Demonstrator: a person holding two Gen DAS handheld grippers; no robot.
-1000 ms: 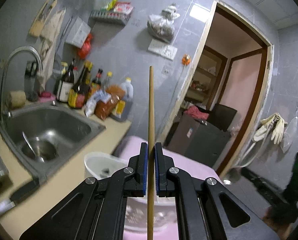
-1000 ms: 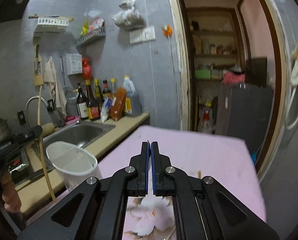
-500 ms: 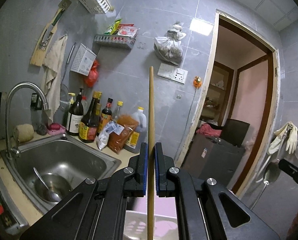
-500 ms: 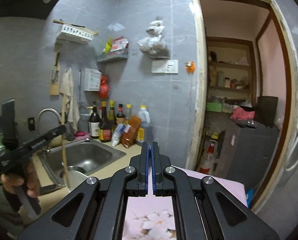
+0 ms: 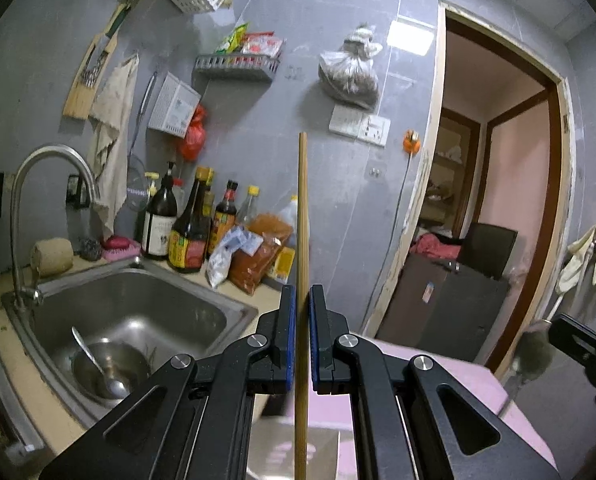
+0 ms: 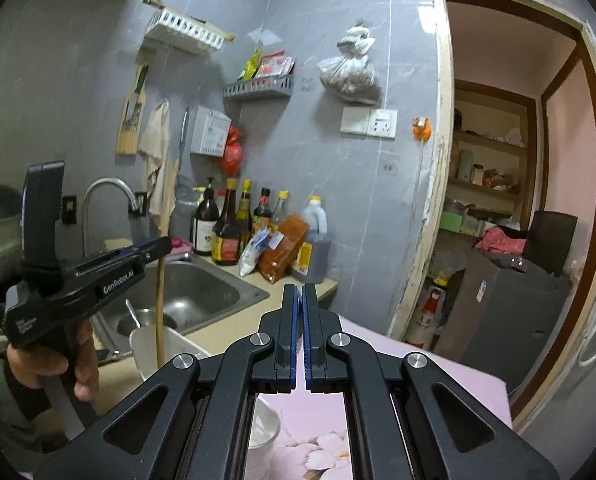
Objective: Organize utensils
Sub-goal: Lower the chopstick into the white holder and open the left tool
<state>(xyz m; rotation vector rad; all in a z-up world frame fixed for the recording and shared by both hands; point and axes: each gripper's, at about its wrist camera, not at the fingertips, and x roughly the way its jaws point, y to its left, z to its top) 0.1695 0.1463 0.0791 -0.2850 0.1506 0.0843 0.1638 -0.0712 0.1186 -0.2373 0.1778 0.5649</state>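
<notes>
My left gripper is shut on a wooden chopstick that stands upright between the pads. In the right wrist view the left gripper holds the chopstick with its lower end inside a white plastic cup at the edge of the pink table. My right gripper is shut and empty, raised above the table to the right of the cup.
A steel sink with a bowl and spoon is on the left counter. Sauce bottles and packets line the wall. A doorway opens at the right. A white bowl sits under my right gripper.
Both cameras tilted up from the table to the wall. The left gripper has stayed shut on the chopstick. The right gripper stayed shut.
</notes>
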